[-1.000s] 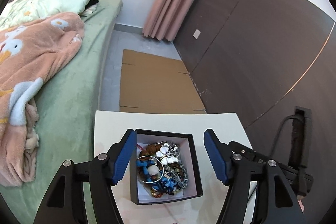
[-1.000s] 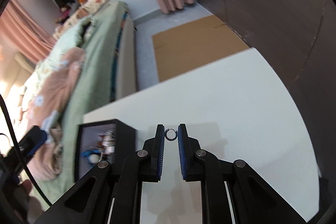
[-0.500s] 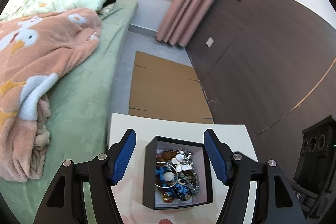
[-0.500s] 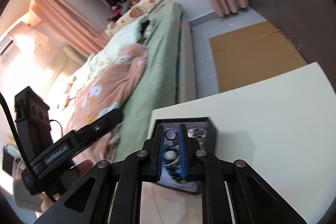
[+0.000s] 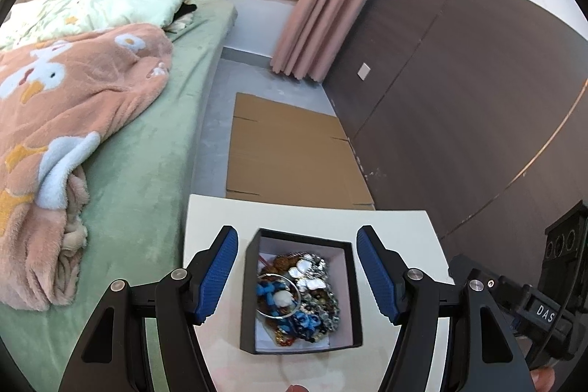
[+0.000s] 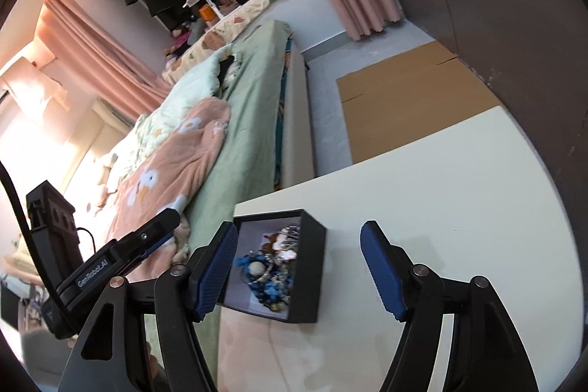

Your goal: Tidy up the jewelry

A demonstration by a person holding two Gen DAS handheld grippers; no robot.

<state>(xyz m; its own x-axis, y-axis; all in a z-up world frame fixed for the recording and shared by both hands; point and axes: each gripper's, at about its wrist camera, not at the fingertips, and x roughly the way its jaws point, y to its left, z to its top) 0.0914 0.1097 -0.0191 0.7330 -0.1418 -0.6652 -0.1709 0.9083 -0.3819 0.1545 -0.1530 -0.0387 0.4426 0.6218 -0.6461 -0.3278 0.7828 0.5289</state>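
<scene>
One black box (image 5: 301,292) is sitting on the white tabletop (image 5: 397,226), open at the top, holding a tangled heap of jewelry (image 5: 297,292): beads, silver pieces and one thin bangle; separate pieces are too knotted to count. Two tools are hovering above it; the left tool (image 5: 297,274) is standing released, its blue pads straddling the box; the right tool (image 6: 298,269) is also gaping wide and gripping nothing. The step appears to be gathering pieces into the box; no loose jewelry is showing on the tabletop, so the next move likely calls for finding another piece or closing the box.
</scene>
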